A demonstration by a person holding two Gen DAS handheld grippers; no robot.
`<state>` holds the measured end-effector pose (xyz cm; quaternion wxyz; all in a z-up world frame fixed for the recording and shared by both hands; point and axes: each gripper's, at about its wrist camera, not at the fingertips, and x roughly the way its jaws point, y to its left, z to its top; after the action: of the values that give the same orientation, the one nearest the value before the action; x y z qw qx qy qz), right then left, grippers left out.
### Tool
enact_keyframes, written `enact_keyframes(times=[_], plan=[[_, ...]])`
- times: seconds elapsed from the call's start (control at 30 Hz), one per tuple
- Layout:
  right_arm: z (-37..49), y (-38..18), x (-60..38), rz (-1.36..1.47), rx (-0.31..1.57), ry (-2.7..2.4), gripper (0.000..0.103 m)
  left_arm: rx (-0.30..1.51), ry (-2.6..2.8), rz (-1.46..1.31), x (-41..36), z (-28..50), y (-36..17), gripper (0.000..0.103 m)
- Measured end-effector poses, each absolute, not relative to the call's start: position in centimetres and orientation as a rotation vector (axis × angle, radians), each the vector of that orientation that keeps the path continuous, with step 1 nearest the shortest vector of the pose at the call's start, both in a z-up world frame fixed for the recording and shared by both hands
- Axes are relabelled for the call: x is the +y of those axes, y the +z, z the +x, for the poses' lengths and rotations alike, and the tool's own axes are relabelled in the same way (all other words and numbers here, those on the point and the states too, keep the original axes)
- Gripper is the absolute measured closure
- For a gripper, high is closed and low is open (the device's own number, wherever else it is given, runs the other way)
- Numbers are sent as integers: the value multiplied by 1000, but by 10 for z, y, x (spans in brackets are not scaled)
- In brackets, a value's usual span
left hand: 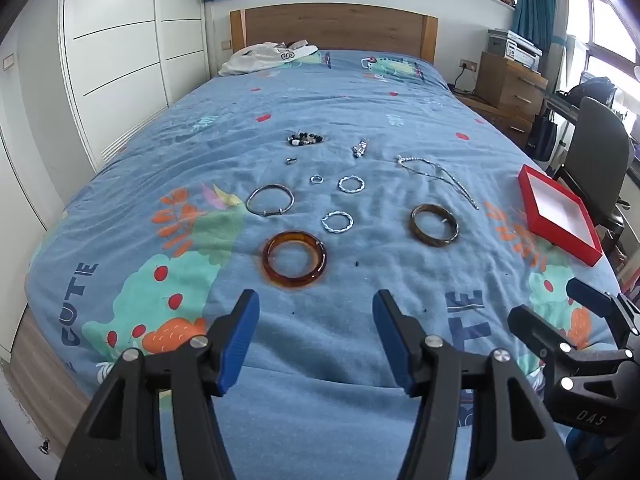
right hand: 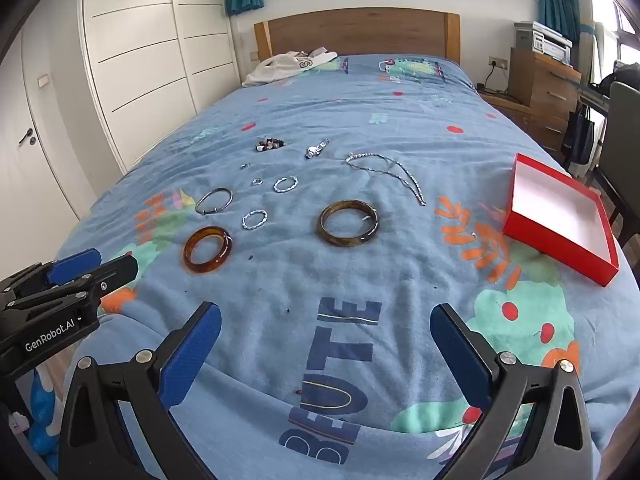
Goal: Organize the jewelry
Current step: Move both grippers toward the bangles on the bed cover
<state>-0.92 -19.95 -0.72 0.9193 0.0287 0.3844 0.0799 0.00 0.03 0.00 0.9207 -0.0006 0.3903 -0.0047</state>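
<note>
Jewelry lies spread across the middle of the bed (left hand: pixel 360 92), on its blue printed cover, all of it ahead of both claws and touching neither. Nearest the left claw (left hand: pixel 316 312) is an amber bangle (left hand: pixel 294 260), just beyond its fingertips; that claw stands wide open with nothing between its blue pads (left hand: pixel 240 336). Farther on lie a twisted silver ring (left hand: pixel 337 222), a plain silver bangle (left hand: pixel 270 200), a second twisted ring (left hand: pixel 351 184) and a tiny ring (left hand: pixel 316 179). A dark brown bangle (right hand: pixel 348 223) sits ahead of the right claw (right hand: pixel 326 322), well apart from it; this claw is also spread wide and holds nothing. Beyond the brown bangle a silver chain (right hand: pixel 394 172) trails over the cover, and at the far end of the group are a beaded bracelet (right hand: pixel 270 145) and a small silver piece (right hand: pixel 317 149), too small to make out. An open red box (right hand: pixel 560 222) with a white inside rests at the bed's right edge, beside the jewelry and off to the right of the right claw.
</note>
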Motion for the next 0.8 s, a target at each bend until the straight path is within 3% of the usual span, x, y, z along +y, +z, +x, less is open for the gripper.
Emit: enact_keyframes(times=[0.8], plan=[[-6,-8,-200,76,781,186,1,853,-21,-13,9,8,-14,46]])
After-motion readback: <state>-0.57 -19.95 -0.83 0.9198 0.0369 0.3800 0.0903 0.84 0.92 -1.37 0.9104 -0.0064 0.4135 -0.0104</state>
